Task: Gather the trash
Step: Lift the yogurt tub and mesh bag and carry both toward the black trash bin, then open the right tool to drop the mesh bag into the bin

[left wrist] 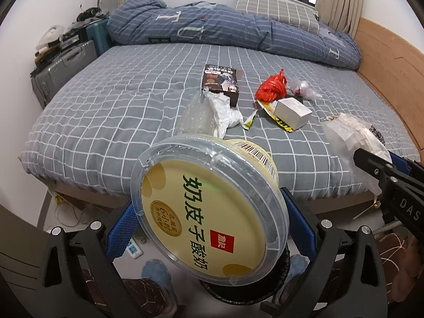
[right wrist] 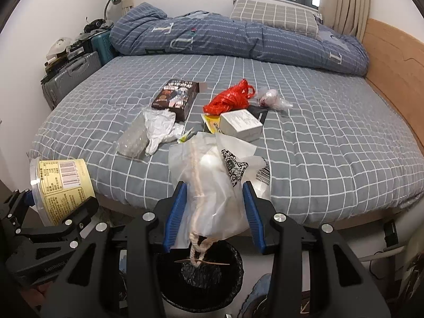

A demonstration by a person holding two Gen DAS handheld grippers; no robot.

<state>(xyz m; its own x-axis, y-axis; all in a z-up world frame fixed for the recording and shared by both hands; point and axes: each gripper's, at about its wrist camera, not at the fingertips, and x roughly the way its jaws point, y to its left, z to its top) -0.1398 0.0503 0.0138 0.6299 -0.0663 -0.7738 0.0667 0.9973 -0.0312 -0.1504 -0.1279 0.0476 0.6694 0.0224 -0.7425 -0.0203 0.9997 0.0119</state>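
My left gripper [left wrist: 209,228] fingers clamp a yellow yogurt tub [left wrist: 212,206] labelled 奶皮子酸奶; my right gripper [right wrist: 214,217] fingers pinch a clear plastic bag [right wrist: 214,185], both above the black bin [right wrist: 201,273].

The left gripper [left wrist: 212,228], at the bottom centre of its view, tilts downward with its blue pads [left wrist: 120,234] pressed on a held tub. The right gripper [right wrist: 216,214], low centre, likewise tilted, is clamped on a bag.
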